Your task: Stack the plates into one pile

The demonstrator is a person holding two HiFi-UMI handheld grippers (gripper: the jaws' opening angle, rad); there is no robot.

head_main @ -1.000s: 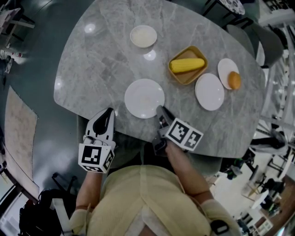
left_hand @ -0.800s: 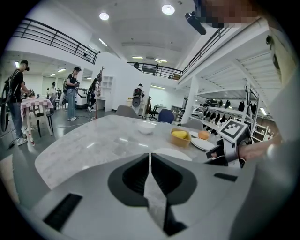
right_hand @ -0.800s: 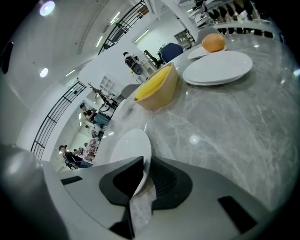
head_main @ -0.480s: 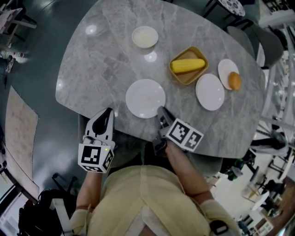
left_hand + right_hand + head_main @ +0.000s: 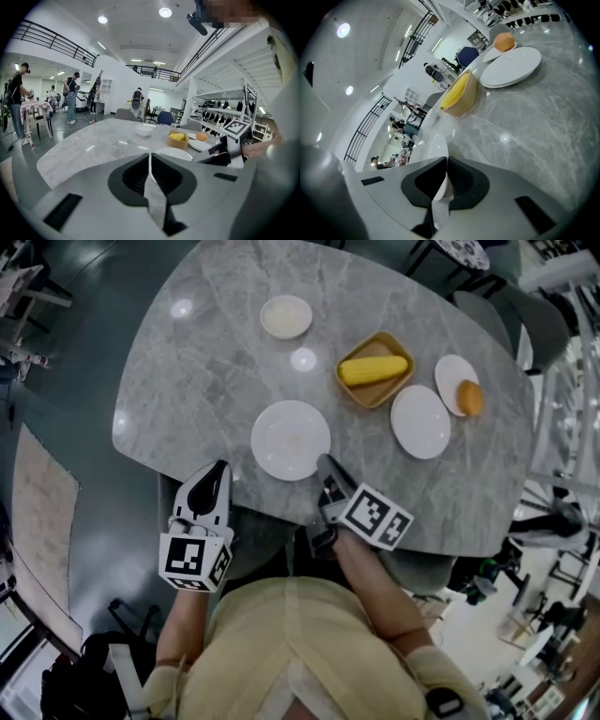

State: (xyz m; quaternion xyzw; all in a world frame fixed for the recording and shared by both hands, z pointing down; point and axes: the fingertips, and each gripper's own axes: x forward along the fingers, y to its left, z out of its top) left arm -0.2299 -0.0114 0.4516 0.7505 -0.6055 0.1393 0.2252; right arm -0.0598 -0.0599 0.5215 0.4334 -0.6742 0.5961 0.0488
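Note:
A large white plate point(image 5: 291, 440) lies near the table's front edge. My right gripper point(image 5: 324, 467) sits at its near-right rim. In the right gripper view the plate's rim point(image 5: 436, 146) runs in between the jaws of the right gripper point(image 5: 446, 162), which are closing onto it. A second white plate point(image 5: 420, 421) lies to the right. Beyond it is a smaller plate point(image 5: 451, 377) carrying an orange point(image 5: 470, 397). My left gripper point(image 5: 217, 472) hangs off the table's front edge, left of the large plate, with its jaws together and nothing in them point(image 5: 150, 157).
A tan bowl point(image 5: 373, 390) with a corn cob point(image 5: 373, 369) stands between the plates. A small white dish point(image 5: 286, 316) sits at the far side. The grey marble table point(image 5: 187, 381) ends just in front of both grippers. Chairs stand at the far right.
The head view has shifted slightly. The right gripper stays at the large plate's near-right rim, a little rolled. The left gripper has not moved.

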